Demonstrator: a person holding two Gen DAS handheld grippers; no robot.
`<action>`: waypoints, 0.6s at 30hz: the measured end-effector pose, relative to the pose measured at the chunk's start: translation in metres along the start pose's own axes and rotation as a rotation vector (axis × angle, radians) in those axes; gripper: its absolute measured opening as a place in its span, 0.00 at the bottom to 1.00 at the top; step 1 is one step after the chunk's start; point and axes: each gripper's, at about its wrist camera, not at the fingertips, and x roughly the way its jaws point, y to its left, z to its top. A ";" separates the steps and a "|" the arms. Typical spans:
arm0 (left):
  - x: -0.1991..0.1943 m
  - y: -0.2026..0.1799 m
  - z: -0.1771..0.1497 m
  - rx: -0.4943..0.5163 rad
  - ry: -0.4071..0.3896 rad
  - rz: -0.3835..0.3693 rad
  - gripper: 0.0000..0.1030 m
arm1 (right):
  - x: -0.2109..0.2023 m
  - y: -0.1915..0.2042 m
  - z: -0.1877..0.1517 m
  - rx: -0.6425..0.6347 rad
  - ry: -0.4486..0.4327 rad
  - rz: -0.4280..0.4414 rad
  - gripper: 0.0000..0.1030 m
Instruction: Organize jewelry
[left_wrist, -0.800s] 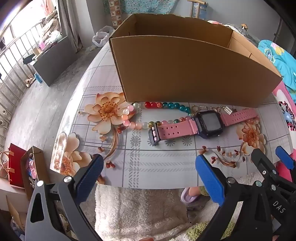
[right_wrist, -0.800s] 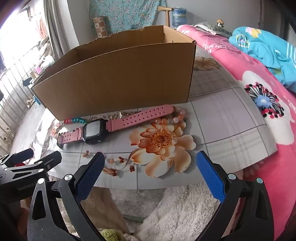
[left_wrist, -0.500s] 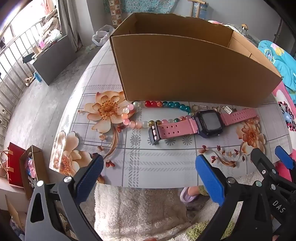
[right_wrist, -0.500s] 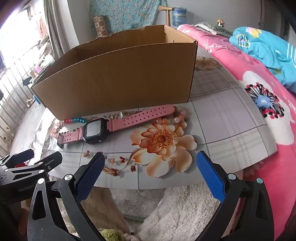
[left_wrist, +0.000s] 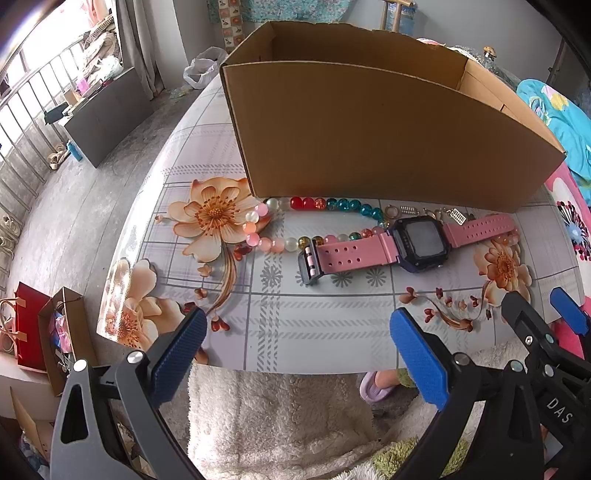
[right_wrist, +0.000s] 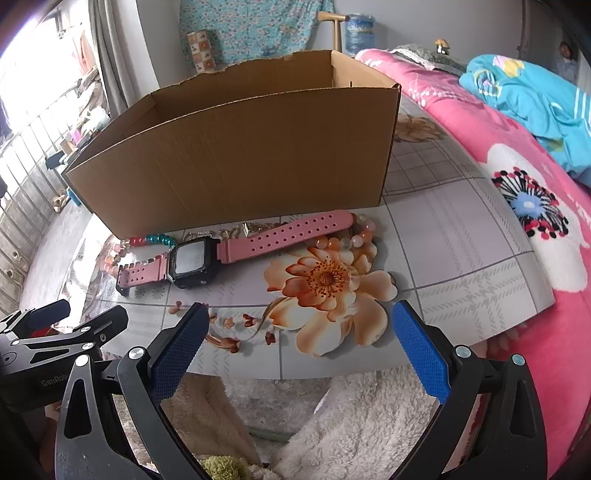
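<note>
Bright window daylight (fisheye-warped edges)

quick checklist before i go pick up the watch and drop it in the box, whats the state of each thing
1. Left tool open and empty: ok.
2. Right tool open and empty: ok.
3. Watch flat on the table, screen up, nothing on top of it: ok.
4. Watch free of the beads: not ok; the bead string runs under or against the strap, and small metal charms lie at its far edge.
5. Box open at the top, standing right behind the watch: ok.
6. Box inside clear: cannot tell; its floor is hidden by the near wall.
</note>
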 end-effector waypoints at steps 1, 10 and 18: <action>0.001 -0.001 -0.001 -0.001 0.001 0.000 0.95 | 0.000 0.000 0.000 0.000 0.000 0.000 0.92; 0.000 0.002 0.000 -0.003 0.002 0.001 0.95 | -0.002 0.000 -0.002 -0.004 -0.004 0.003 0.92; -0.001 0.004 0.000 -0.004 0.002 0.000 0.95 | -0.003 0.001 0.000 -0.004 -0.003 0.003 0.92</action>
